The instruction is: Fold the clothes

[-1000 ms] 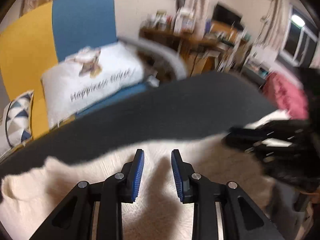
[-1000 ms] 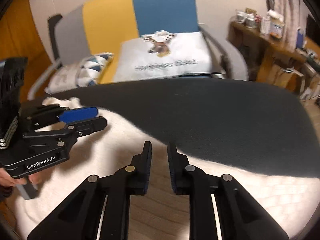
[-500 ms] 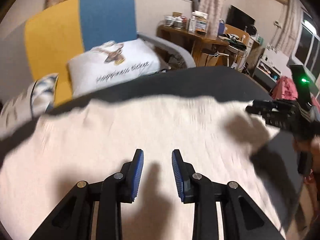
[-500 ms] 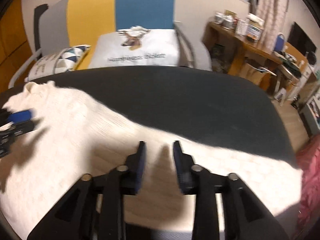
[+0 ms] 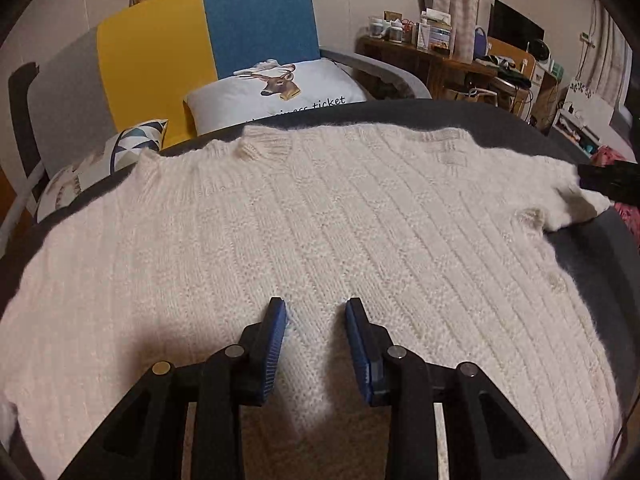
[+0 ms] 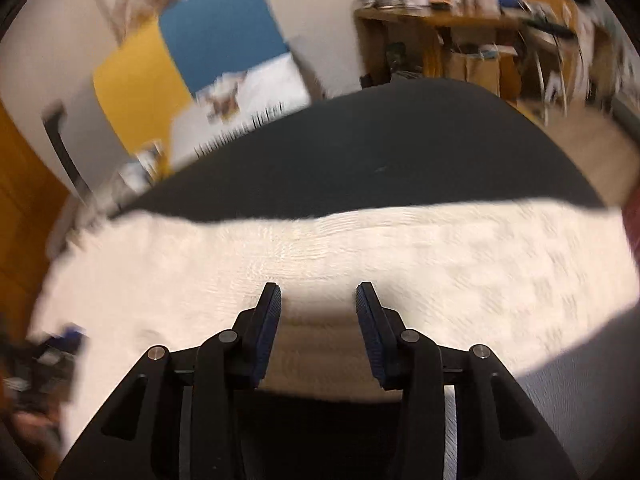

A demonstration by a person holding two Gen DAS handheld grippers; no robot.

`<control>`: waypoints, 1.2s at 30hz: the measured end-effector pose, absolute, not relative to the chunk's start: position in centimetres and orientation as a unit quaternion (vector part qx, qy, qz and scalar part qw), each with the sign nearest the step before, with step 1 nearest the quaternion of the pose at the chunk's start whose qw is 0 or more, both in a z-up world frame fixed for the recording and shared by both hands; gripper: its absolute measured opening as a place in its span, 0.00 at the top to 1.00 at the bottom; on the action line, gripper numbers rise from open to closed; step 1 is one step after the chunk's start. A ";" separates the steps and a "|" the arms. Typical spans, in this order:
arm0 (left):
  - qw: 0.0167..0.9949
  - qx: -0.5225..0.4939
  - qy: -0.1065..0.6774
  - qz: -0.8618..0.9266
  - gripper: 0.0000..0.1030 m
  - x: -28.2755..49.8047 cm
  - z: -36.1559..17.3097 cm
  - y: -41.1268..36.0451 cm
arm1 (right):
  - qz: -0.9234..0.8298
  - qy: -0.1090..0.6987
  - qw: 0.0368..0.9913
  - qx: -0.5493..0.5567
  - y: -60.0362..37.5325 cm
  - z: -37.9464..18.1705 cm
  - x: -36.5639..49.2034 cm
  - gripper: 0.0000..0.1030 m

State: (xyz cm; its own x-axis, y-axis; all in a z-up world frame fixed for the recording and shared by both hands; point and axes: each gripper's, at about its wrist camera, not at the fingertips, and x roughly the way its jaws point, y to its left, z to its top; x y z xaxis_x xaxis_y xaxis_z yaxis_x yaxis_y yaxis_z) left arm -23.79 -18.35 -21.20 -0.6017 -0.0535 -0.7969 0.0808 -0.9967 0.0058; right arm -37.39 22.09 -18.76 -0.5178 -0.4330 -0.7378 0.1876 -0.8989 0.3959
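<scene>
A big cream knitted sweater (image 5: 320, 216) lies spread out flat on the dark grey table (image 5: 592, 264), with its neck hole on the far side by the sofa (image 5: 208, 44). This looks like the spreading-out step: the sweater lies open and flat, and no fold shows yet. The left gripper (image 5: 316, 316) hangs over the middle of the sweater's near part. Its blue fingers (image 5: 276, 332) are apart and opening a little, with nothing pinched between them, just knit below. The right gripper (image 6: 318, 300) is over the near edge of the sweater, and its view is blurry. Its fingers (image 6: 268, 320) are also apart and opening, and no cloth is between them. I think the next move calls for each gripper to go to an edge or a sleeve, pinch the knit, and lift it over toward the middle. The wool looks soft and stretchy, so it may sag or slip. There are no boxes, baskets or bins by the sweater to hold anything.
</scene>
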 end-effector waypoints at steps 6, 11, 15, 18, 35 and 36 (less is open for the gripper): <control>0.034 0.442 0.026 -0.896 0.69 -23.7 -21.4 -18.7 | -0.830 -0.343 0.118 0.424 36.6 -20.0 -33.6 0.43; 0.036 0.441 0.021 -0.896 0.69 -23.6 -21.4 -18.5 | -0.805 -0.426 0.053 0.410 43.6 -21.7 -31.8 0.43; 0.033 0.441 0.030 -0.896 0.69 -23.5 -21.4 -18.6 | -0.797 -0.452 0.052 0.397 45.2 -22.3 -33.2 0.43; 0.030 0.441 0.035 -0.896 0.68 -23.5 -21.4 -18.8 | -0.794 -0.464 0.050 0.390 45.3 -22.5 -34.5 0.43; 0.058 0.442 0.137 -0.884 0.69 -21.2 -18.5 -24.7 | -0.849 -0.231 -0.043 0.473 39.1 -20.2 -38.1 0.93; 0.058 0.440 0.167 -0.880 0.69 -20.9 -18.4 -26.1 | -0.851 -0.219 -0.045 0.475 38.8 -20.2 -38.2 0.93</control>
